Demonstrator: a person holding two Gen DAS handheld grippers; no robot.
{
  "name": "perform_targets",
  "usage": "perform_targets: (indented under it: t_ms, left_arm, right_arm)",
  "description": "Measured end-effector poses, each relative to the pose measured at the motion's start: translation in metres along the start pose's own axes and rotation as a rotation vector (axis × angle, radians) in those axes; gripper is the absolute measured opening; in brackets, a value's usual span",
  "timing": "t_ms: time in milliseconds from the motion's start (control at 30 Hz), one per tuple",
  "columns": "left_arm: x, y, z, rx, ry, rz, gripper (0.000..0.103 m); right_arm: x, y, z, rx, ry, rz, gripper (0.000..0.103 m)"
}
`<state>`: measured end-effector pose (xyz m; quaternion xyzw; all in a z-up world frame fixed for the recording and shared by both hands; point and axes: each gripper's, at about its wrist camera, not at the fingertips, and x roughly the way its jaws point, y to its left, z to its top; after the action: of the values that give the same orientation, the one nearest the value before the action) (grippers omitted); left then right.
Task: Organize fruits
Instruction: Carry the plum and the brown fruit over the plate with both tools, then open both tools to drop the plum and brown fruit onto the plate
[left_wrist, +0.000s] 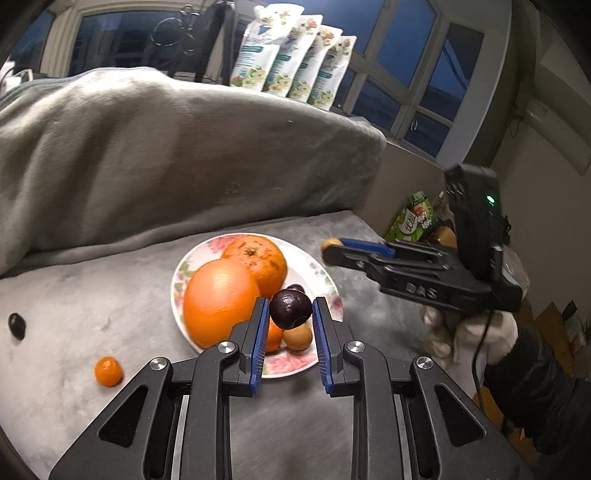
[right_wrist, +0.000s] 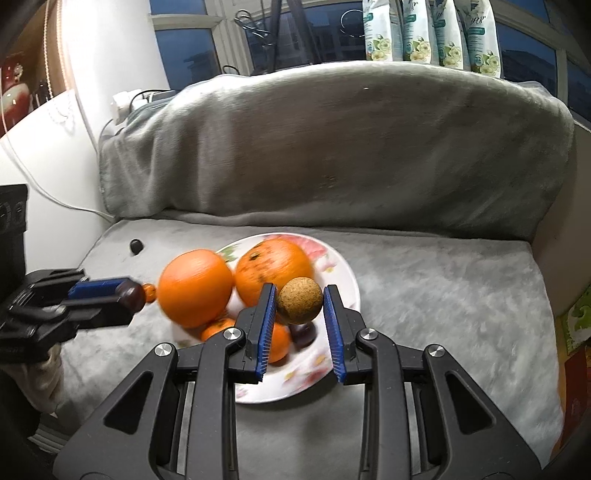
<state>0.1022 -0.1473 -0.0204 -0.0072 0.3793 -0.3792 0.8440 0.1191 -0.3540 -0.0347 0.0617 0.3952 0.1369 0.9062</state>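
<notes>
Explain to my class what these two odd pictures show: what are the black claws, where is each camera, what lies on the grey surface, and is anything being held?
No robot here: a person holds a hand-held gripper in each hand, a black clamp with two blue-padded fingers. A wide-angle camera rides on each and looks along the fingers, so each picture shows its own claw at the bottom.

The left view shows the left hand-held gripper shut on a dark purple fruit. The right view shows the right hand-held gripper shut on a round brown fruit. Each view also catches the other gripper at its side.

Below them, on a grey blanket, stands a flowered plate with two large oranges and some smaller fruits. Beside the plate lie a small orange fruit and a small dark fruit.
</notes>
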Motion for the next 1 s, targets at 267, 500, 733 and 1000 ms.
perform_targets:
  t_ms: [267,500,733,1000]
  left_arm:
    - [0.014,-0.014,0.0,0.034,0.014,0.015,0.022]
    - [0.023,-0.025,0.0,0.072,0.02,0.049,0.022]
    - [0.029,-0.028,-0.001,0.078,0.035,0.049,0.022]
    - [0.032,-0.033,-0.001,0.087,0.04,0.063,0.023]
  right_arm:
    - [0.017,-0.013,0.007,0.018,0.017,0.0,0.027]
    - [0.031,-0.017,0.008,0.032,0.033,0.018,0.027]
    - [0.041,-0.02,0.007,0.039,0.048,0.03,0.027]
    - [0.045,-0.018,0.008,0.031,0.057,0.027,0.028]
